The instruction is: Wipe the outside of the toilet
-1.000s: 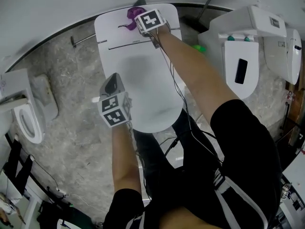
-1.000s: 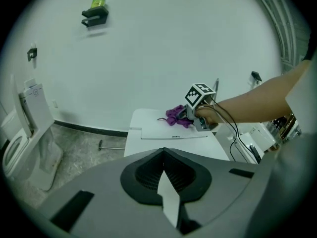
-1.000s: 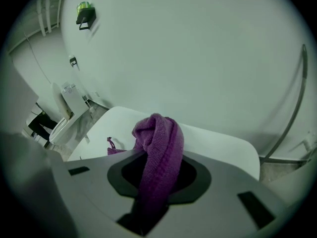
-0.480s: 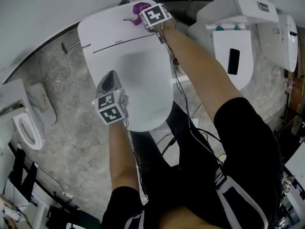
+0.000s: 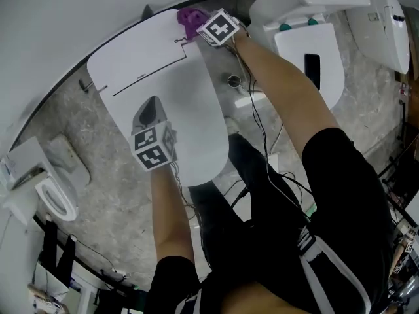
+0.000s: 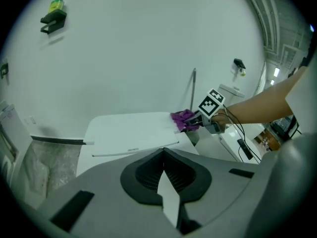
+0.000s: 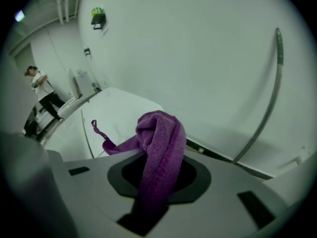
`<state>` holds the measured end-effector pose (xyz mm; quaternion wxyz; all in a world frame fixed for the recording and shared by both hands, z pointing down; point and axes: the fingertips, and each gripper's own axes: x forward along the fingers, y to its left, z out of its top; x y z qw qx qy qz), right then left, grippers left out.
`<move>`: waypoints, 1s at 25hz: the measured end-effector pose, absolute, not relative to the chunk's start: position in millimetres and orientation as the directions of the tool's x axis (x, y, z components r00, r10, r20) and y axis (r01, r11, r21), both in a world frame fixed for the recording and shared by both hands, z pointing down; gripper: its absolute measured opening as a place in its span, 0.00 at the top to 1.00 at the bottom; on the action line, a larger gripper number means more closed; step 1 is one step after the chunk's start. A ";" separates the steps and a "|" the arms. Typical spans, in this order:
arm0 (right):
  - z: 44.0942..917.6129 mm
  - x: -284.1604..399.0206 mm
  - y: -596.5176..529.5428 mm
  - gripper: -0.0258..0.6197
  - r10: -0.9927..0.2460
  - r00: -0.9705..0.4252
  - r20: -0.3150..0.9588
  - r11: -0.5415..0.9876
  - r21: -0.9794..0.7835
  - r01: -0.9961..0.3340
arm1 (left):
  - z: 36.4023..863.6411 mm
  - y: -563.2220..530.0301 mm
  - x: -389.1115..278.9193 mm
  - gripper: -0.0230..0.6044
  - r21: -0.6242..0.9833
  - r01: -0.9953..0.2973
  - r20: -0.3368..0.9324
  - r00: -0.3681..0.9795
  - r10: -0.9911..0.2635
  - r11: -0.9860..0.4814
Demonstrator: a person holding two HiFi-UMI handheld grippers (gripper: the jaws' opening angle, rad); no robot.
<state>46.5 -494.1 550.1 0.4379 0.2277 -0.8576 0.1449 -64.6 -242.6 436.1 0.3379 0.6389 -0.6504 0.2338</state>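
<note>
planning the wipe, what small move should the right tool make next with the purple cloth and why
Probably drag the right tool leftward along the toilet's rear top. It is shut on the purple cloth at that top's right corner, by the wall, with bare white surface stretching to its left.

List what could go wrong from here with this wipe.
1. The purple cloth is bunched in the right gripper's jaws, with a thin tail hanging loose. It might slip out or wipe unevenly.
2. The cloth is at the toilet's rear corner, close to the wall. A stroke that way could carry it off the edge.
3. Cables run down along the right arm beside the toilet and might snag on it.
</note>
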 end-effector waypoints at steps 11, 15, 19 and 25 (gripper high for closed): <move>602.8 34.6 -492.5 0.82 -0.050 -0.632 0.773 0.988 -0.054 -0.145 | 458.9 -314.4 -20.8 0.95 0.099 -0.995 0.767 0.082 -0.637 -0.009; 627.3 32.1 -489.4 0.82 0.004 -0.630 0.777 0.996 -0.057 -0.064 | 478.9 -315.6 -9.7 0.95 0.088 -0.996 0.791 0.081 -0.606 -0.018; 645.8 29.4 -491.3 0.82 0.019 -0.630 0.776 0.998 -0.056 -0.039 | 497.2 -310.4 -8.6 0.95 0.076 -0.996 0.815 0.083 -0.574 -0.036; 671.0 24.0 -494.9 0.82 -0.001 -0.567 0.824 0.996 0.050 0.072 | 516.6 -288.8 -10.3 0.95 0.041 -0.997 0.847 0.071 -0.526 -0.069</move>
